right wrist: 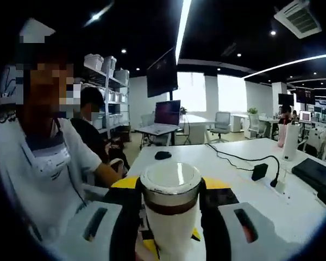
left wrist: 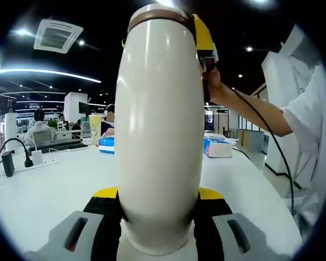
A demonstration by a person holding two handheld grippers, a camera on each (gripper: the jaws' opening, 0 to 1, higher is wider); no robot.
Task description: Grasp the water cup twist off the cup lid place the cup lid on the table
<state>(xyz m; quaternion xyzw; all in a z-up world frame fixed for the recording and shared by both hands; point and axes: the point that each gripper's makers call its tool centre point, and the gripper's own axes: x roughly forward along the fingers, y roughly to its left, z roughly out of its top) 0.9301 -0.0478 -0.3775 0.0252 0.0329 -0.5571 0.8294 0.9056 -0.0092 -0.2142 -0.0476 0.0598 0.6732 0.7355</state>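
Jaws of the left gripper (left wrist: 157, 217) sit closed against the lower body of the cup (left wrist: 157, 125), which stands upright between them, long axis running straight up from the fingers. At the far upper end, the right gripper (left wrist: 204, 41) reaches in from the right; in its own view its jaws clamp the cup just under the lid (right wrist: 170, 179). Both hold along one axis, so the twist is a turn about that line. Below lies the table (left wrist: 49, 185).

Right gripper (right wrist: 170, 209) fingers clamped on cup lid (right wrist: 170, 180), water cup (right wrist: 169, 231) below, white table (right wrist: 233, 171) behind
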